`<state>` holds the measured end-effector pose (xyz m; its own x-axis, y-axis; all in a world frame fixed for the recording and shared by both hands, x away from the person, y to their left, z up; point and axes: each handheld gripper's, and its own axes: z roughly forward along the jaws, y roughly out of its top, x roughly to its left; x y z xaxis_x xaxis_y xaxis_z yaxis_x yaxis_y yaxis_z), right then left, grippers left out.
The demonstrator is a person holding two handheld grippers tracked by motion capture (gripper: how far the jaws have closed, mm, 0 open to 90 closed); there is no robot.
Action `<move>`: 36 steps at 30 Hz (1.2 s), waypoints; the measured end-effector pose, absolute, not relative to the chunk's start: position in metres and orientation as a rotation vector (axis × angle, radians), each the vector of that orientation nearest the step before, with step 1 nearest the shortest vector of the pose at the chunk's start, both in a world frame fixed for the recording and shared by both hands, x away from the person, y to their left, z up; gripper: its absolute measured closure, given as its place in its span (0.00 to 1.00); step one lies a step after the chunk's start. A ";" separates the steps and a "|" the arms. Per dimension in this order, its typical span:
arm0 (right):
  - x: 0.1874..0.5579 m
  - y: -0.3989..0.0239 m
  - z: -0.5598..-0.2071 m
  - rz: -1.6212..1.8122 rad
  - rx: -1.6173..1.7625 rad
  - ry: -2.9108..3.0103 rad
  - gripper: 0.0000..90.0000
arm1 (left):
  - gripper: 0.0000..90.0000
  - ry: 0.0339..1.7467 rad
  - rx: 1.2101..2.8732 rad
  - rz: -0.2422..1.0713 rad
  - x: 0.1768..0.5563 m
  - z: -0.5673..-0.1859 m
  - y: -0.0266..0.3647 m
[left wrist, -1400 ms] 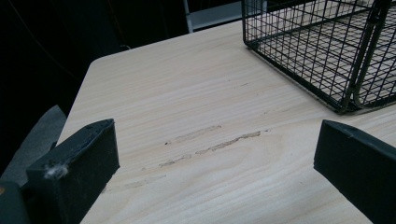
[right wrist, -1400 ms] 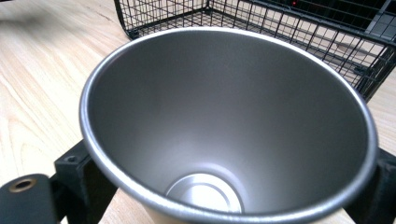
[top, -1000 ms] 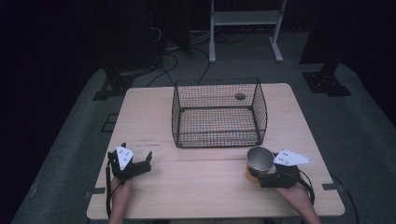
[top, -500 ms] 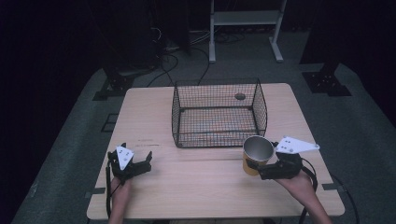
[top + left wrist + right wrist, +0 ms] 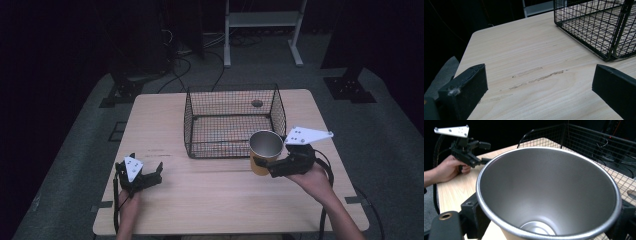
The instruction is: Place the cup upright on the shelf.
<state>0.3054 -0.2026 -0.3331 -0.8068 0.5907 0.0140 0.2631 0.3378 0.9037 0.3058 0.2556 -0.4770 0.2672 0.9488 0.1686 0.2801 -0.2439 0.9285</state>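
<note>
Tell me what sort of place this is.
Probably a lab or recording studio, not a home: a lone wooden table on grey carpet, dark surroundings, loose cables on the floor, and a white metal stand behind.

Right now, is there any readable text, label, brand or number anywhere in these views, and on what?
None can be read.
The cup in the right gripper: bare metal inside, no print visible on its outside.
The grey plate on that gripper: holes, no lettering.
The table: faint scuff marks, not writing.
The wire basket: no tag visible.
</note>
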 end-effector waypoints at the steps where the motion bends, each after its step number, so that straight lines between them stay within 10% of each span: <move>1: 0.308 -0.201 -0.331 1.465 0.763 2.287 0.14 | 0.00 1.136 1.704 1.008 0.306 -0.477 0.256; 36: 0.395 -0.160 -0.294 1.423 0.760 2.349 0.14 | 0.00 1.139 1.697 1.001 0.306 -0.477 0.257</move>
<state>0.3949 -0.1601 -0.2939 -0.8184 0.5741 0.0239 0.2871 0.3726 0.8825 0.3058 0.2567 -0.4767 0.2687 0.9500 0.1591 0.2799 -0.2351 0.9308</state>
